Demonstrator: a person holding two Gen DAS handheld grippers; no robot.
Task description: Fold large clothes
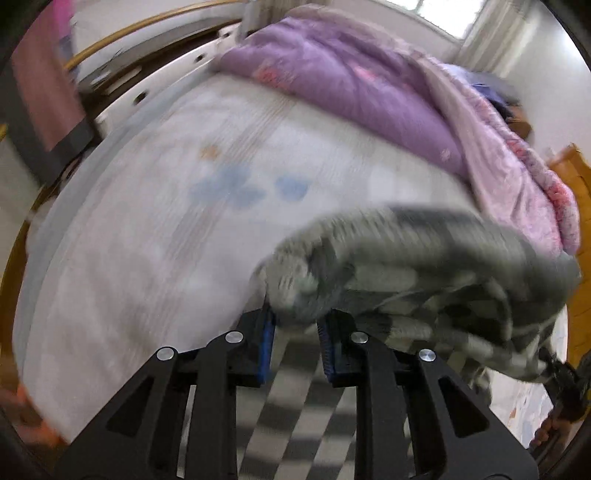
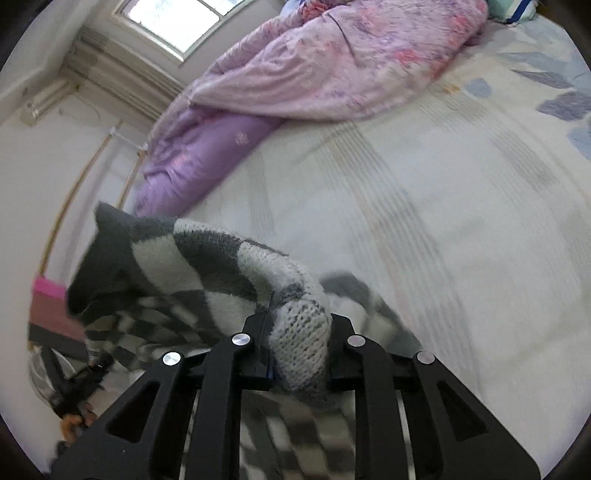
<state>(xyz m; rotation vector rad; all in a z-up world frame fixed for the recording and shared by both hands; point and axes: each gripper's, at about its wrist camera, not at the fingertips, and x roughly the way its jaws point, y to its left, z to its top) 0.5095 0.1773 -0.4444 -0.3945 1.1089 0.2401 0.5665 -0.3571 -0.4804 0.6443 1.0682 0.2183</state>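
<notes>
My left tool (image 1: 295, 328) has its 2 black, blue-padded fingers (image 1: 264, 343) drawn close together, clamped on an edge of the grey-and-white checkered knit garment (image 1: 424, 266). The fabric bunches up just ahead of the pads and hangs down beneath the linkage. My right tool (image 2: 299, 332) is likewise nearly closed, pinching a ribbed knit fold of the same garment (image 2: 207, 266) between its fingers. The garment spans between both tools, raised off the bed (image 2: 443, 240), with loose cloth hanging below. The left view is motion-blurred, so fine detail there is uncertain. The bed carries a pale sheet with faint stripes and blue leaf prints (image 1: 229, 184). A rumpled purple-and-pink floral quilt (image 1: 351, 81) lies along the bed's far side, well apart from the garment. A bright window (image 2: 177, 18) sits behind it.
</notes>
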